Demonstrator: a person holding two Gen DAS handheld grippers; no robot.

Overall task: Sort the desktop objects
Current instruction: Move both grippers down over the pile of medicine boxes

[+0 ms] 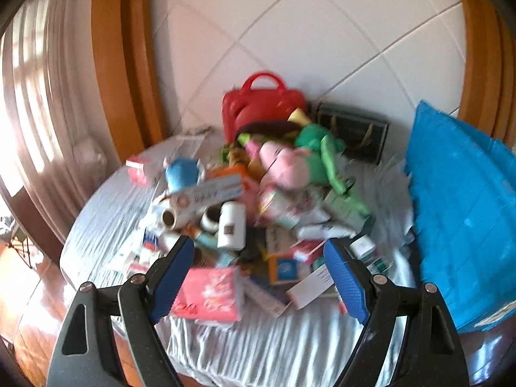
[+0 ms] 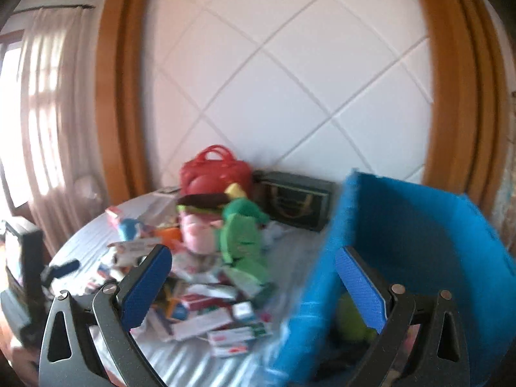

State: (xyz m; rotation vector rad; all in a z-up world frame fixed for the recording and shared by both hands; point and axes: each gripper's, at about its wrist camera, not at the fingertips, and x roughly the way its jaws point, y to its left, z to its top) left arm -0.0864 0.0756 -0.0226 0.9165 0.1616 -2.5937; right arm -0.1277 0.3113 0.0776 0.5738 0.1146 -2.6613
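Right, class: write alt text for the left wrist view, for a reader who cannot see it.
An open left gripper with blue pads, holding nothing, points at a jumbled pile on a round table: small boxes, a white bottle, and pink and green soft toys. A red bag stands behind, a blue bin at right. The picture is blurred.

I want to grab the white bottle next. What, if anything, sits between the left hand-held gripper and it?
Nothing visible blocks it. The left hand-held gripper is open and empty, and the white bottle lies on top of the pile just beyond its fingertips; small boxes crowd its sides.
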